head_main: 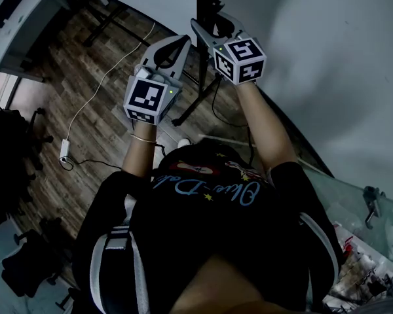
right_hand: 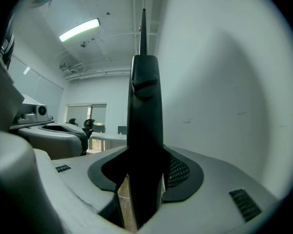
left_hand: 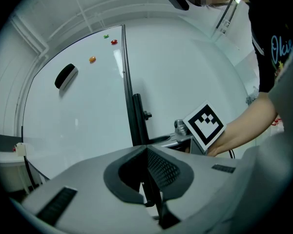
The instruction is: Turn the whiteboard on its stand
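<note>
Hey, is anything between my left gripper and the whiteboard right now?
Nothing visible blocks it. Straight ahead of the left gripper, whose jaws are together and empty, is the whiteboard edge with the stand's black post. The right gripper clamps that post.

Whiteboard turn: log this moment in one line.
right gripper: shut on black post | left gripper: jaws together, near post | whiteboard: beside post, eraser and magnets on it
</note>
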